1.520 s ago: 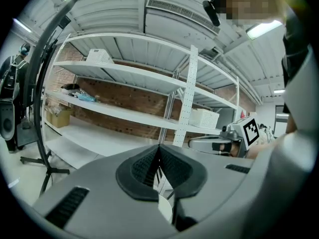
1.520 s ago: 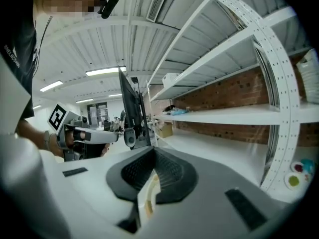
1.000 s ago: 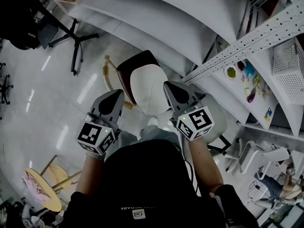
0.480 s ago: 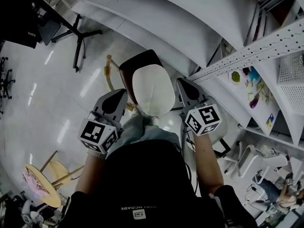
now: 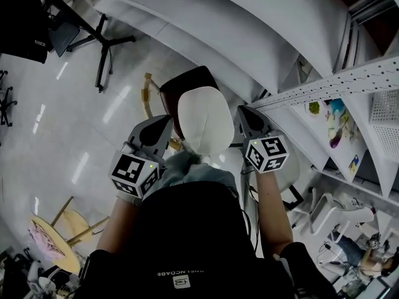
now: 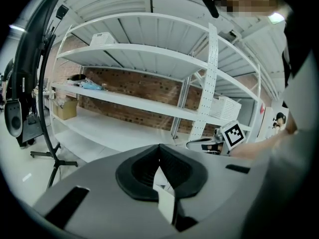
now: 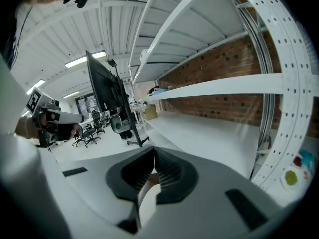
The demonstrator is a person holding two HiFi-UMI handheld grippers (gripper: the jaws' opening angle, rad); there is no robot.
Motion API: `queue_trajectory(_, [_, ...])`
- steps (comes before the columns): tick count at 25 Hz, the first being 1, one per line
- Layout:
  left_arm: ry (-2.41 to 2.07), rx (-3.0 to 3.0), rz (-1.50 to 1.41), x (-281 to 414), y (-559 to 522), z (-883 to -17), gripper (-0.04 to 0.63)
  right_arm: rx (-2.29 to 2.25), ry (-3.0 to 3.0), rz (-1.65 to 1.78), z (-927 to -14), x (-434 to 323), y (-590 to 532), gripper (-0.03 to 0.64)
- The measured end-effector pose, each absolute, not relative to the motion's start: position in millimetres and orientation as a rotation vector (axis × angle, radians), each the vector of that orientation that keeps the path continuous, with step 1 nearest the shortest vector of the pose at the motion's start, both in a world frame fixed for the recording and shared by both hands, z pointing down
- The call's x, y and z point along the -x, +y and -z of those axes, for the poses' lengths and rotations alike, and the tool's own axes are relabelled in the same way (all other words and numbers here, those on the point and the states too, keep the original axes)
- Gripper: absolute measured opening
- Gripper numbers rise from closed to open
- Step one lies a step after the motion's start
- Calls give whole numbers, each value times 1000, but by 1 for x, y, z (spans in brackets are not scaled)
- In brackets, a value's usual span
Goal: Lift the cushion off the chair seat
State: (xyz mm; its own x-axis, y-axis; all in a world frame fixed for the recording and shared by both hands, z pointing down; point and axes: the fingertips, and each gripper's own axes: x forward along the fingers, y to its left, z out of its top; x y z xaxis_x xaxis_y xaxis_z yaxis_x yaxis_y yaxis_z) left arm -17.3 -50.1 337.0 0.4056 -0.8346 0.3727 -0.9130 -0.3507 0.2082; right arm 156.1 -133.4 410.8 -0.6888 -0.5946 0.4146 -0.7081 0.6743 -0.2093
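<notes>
A white oval cushion [image 5: 204, 120] lies on the dark brown seat of a chair [image 5: 182, 81], straight below me in the head view. My left gripper [image 5: 167, 121] points at the cushion's left edge, its jaws shut with nothing held. My right gripper [image 5: 241, 111] is just off the cushion's right edge, also shut and empty. In the left gripper view the left gripper [image 6: 159, 148] shows its pads meeting, with the right gripper [image 6: 219, 142] beyond it. The right gripper view shows the right gripper [image 7: 153, 154] shut and the left gripper [image 7: 47, 119] far left. Neither gripper visibly touches the cushion.
White metal shelving [image 5: 324, 86] stands close on the right, with a long white shelf [image 5: 249, 23] behind the chair. A black stand on splayed legs [image 5: 103, 42] is on the floor at upper left. A round wooden stool [image 5: 56, 242] sits at lower left, a white chair [image 5: 290, 167] by my right arm.
Both grippers have sunk and moved forward toward the cushion. The right one, which overlapped the cushion's right edge, now sits beside it. The cushion has stayed on the seat.
</notes>
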Motion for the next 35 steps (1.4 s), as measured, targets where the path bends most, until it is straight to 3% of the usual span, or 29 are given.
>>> queue_trajectory(23, [-1434, -2085, -402, 43, -60, -431, 14, -959, -2261, -655, -574, -137, -186, 20])
queue_trajectory(35, [-1466, -1966, -407, 57, -44, -471, 14, -904, -2125, -714, -669, -143, -196, 77])
